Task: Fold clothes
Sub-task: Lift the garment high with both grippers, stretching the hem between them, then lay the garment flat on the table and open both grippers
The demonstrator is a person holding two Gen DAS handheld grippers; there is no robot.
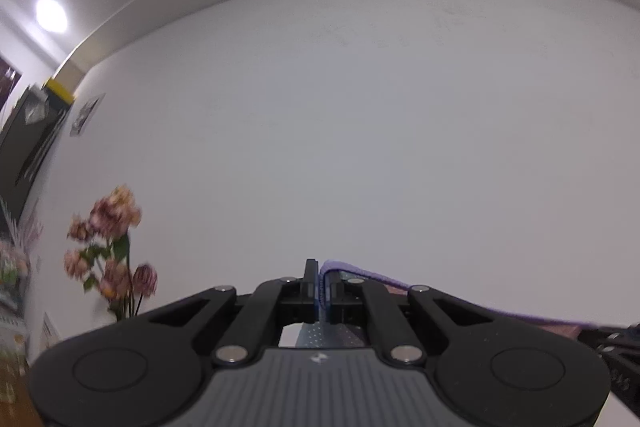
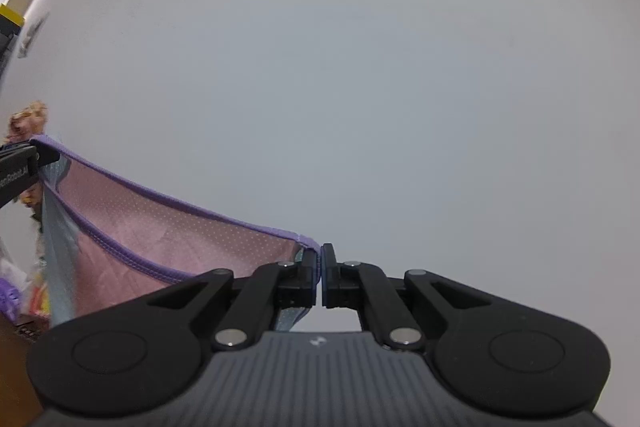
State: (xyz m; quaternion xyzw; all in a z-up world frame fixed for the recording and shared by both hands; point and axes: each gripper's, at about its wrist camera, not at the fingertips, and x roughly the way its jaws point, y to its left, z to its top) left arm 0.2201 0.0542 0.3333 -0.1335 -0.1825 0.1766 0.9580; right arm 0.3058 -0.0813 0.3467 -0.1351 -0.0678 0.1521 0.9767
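A plain white wall [image 2: 360,67] fills both wrist views, with a ceiling light [image 1: 51,15] at about ten o'clock in the left view and a spray of faded pink flowers [image 1: 110,247] at eight o'clock, so both tools point up and away from whatever surface lies below, which is out of sight. The garment [image 2: 168,231], pink with small pale dots, light blue panels and purple edging, hangs in the air between the two tools. The right gripper [image 2: 321,263] has its jaws pressed together on one end of the purple hem, and the cloth runs from there toward nine o'clock, where the left gripper [image 2: 24,163] pinches the other end. In the left view that left gripper's jaws are likewise closed onto the hem, which trails off toward three o'clock. The edge sags only slightly between them, which suggests the piece is held spread by two corners to hang flat and square up for a fold. How much folding it already carries cannot be told.
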